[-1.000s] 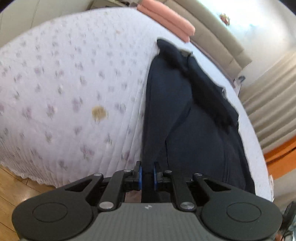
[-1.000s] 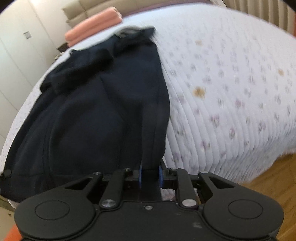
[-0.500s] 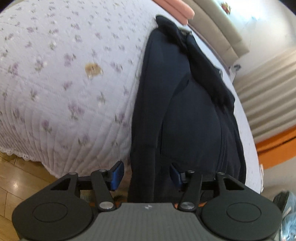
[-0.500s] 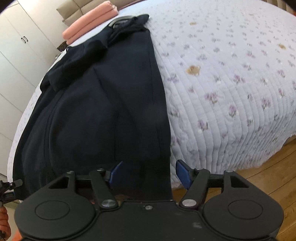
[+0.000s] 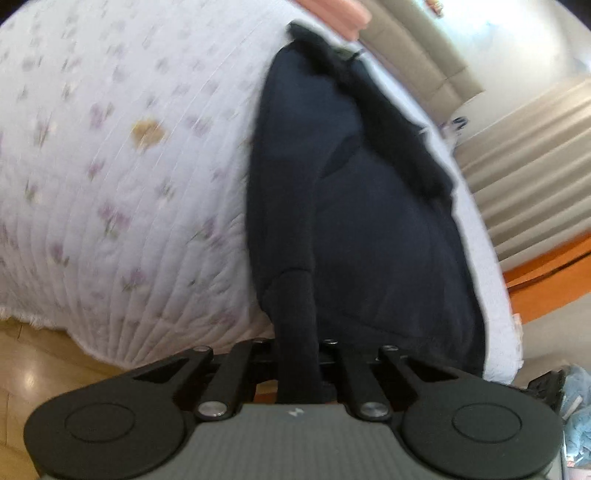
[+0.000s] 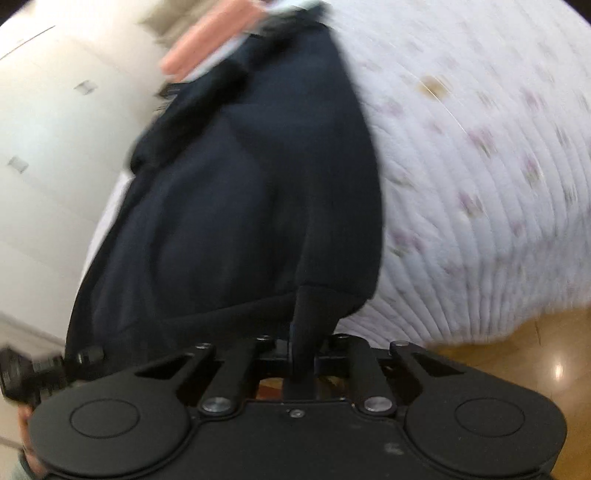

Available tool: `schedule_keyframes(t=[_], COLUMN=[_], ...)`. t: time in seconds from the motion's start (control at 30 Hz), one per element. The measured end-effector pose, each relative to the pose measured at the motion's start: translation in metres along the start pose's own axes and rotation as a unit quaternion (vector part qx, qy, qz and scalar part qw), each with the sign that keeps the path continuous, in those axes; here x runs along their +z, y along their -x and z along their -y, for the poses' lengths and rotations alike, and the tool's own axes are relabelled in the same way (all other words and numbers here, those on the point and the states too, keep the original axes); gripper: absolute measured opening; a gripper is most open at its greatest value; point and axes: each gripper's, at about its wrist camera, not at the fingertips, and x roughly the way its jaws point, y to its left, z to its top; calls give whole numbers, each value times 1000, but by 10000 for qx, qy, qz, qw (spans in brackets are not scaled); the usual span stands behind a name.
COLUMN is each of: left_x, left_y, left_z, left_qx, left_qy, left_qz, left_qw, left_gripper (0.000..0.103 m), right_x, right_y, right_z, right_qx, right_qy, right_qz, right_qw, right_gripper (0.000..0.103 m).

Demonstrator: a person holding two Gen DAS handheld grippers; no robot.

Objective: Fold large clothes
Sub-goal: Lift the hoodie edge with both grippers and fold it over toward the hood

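Dark navy garment [image 5: 369,206], large, lies lengthwise on the bed [image 5: 110,166], along the bed's edge that faces the curtains in the left wrist view; its near hem hangs over the foot of the bed toward both cameras, its far end reaches almost to the pink folded cloth [image 5: 343,11] at the head of the bed. A darker, fuzzier strip of the same garment runs along its side toward the curtains. Bed cover: white quilted spread with small purple flowers and one brown mark [image 5: 147,129], the mark lying on the open part of the bed beside the garment. Left gripper [image 5: 297,354]: jaws have just been closing and are now clenched on a bunched fold of the garment's hem at the corner nearer the open part of the bed; cloth rises from between the fingers in a taut ridge. Right gripper [image 6: 303,350]: jaws have likewise just been closing and now pinch a fold of the garment's hem at the foot of the bed; the cloth stands up between them. Both views are motion-blurred. Beige curtains [image 5: 528,177] stand beyond the bed's garment side, a padded headboard [image 5: 424,62] at the head of the bed, white cupboard doors [image 6: 55,147] past the garment in the right wrist view, and wooden floor [image 6: 517,350] below the foot of the bed.
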Motion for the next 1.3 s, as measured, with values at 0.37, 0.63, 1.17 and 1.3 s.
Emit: schedule_keyframes(t=[0.37,0.63,1.17,1.3], left_x=[58,109,342,345], left_y=[47,22,-98,-90], left_z=[76,73,87,59], left_qx=[-769,-895,333,612], left_qy=[-369,-357,615,759], left_qz=[963,1208,1730,1214], left_qw=[9917,9880,9824,9878], left_gripper=[6,6,62,69], right_x=[62,103,321,310], right_y=[62,31,-87,-83], right_z=[-70,-67,-73,-87], right_qx=[483,610,-687,-1578], right_qy=[523,294,-760,-270], right_qz=[1088,1493,1266,1056], right_qw=[9915,9865,9867,9814], right_gripper=[10,10,64,73])
